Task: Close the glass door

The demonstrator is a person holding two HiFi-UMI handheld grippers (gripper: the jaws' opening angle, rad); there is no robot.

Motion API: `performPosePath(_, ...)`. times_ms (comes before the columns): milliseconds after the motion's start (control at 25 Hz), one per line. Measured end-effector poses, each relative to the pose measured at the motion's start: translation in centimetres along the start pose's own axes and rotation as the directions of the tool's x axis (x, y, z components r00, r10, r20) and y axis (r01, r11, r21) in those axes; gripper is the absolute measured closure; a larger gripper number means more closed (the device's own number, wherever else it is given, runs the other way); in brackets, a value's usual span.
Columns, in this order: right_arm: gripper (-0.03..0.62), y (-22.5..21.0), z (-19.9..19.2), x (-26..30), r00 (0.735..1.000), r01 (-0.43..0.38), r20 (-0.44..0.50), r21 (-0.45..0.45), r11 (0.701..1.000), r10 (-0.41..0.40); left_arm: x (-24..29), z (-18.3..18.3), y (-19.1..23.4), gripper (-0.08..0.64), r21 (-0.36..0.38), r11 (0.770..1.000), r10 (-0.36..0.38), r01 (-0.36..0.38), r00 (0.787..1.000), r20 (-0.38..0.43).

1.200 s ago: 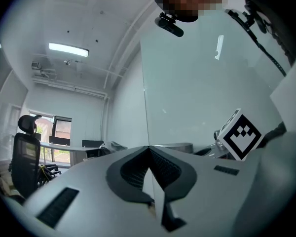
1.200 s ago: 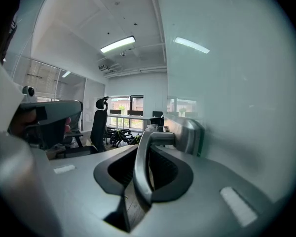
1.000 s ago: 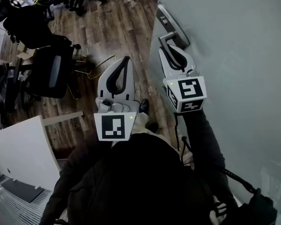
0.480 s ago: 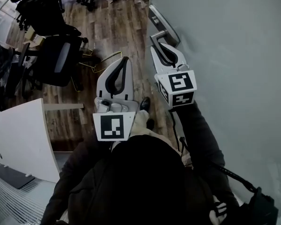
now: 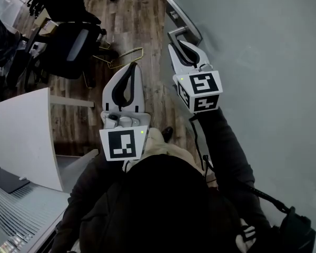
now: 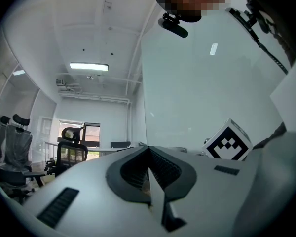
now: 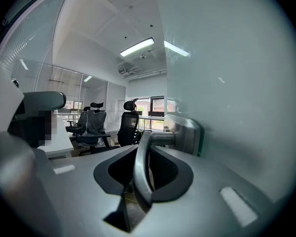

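right tongs [image 5: 177, 44]: clenched on door handle [image 7: 141, 171] | glass door [image 5: 263, 62]: immediately right of them | left tongs [image 5: 134, 67]: clenched together, nothing between, beside right tongs, clear of door

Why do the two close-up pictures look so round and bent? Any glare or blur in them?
Left gripper view: the wide-angle lens bows the walls, the corners go black, and the ceiling lamp glows bright. Right gripper view: same bending; the door handle in the right claw looks soft up close, and a lamp streak glares on the glass door. Head view: dimmer, straighter.
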State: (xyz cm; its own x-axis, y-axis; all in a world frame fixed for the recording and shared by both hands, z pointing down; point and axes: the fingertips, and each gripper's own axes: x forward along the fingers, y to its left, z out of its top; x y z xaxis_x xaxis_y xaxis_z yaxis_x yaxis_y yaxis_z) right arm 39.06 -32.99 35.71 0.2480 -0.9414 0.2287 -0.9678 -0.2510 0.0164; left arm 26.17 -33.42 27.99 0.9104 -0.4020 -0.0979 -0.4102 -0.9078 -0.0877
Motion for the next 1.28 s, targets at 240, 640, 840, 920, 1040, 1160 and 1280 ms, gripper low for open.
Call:
performPosePath(240, 0.529, 2.1, 0.4, 0.4, 1.0, -0.024, 0.004, -0.015, 1.0, 0.024, -2.2, -0.1, 2.0, 0.563, 0.014, 0.998, 0.057, -0.056, 0.998, -0.015)
performPosePath(640, 0.529, 7.3, 0.1, 0.0, 0.997, -0.079, 0.003, -0.027, 0.996, 0.079, -6.8, 0.0, 4.5, 0.563, 0.003, 0.992, 0.129, -0.129, 0.992, -0.01)
performPosePath(840, 0.529, 9.9, 0.3, -0.7, 0.994, -0.109, -0.005, -0.036, 0.993, 0.109, -9.0, 1.3, 4.8, 0.564, 0.015, 0.99, 0.141, -0.141, 0.99, 0.002)
performPosePath(920, 0.529, 10.8, 0.6, -0.8, 0.992, -0.124, -0.004, -0.041, 0.991, 0.124, -9.8, 1.6, 5.1, 0.565, 0.015, 0.988, 0.152, -0.152, 0.988, -0.004)
performPosePath(1040, 0.529, 12.4, 0.6, -1.2, 0.99, -0.142, -0.005, -0.039, 0.989, 0.142, -11.9, 2.0, 5.5, 0.563, 0.022, 0.986, 0.165, -0.164, 0.986, -0.012)
performPosePath(1160, 0.529, 14.3, 0.3, -1.6, 0.986, -0.164, -0.003, -0.043, 0.986, 0.164, -14.2, 1.8, 6.2, 0.563, 0.032, 0.984, 0.177, -0.176, 0.984, -0.021)
performPosePath(1280, 0.529, 15.8, 0.4, -1.7, 0.982, -0.189, -0.008, -0.057, 0.98, 0.189, -15.9, 2.2, 6.7, 0.563, 0.032, 0.981, 0.19, -0.189, 0.982, -0.02)
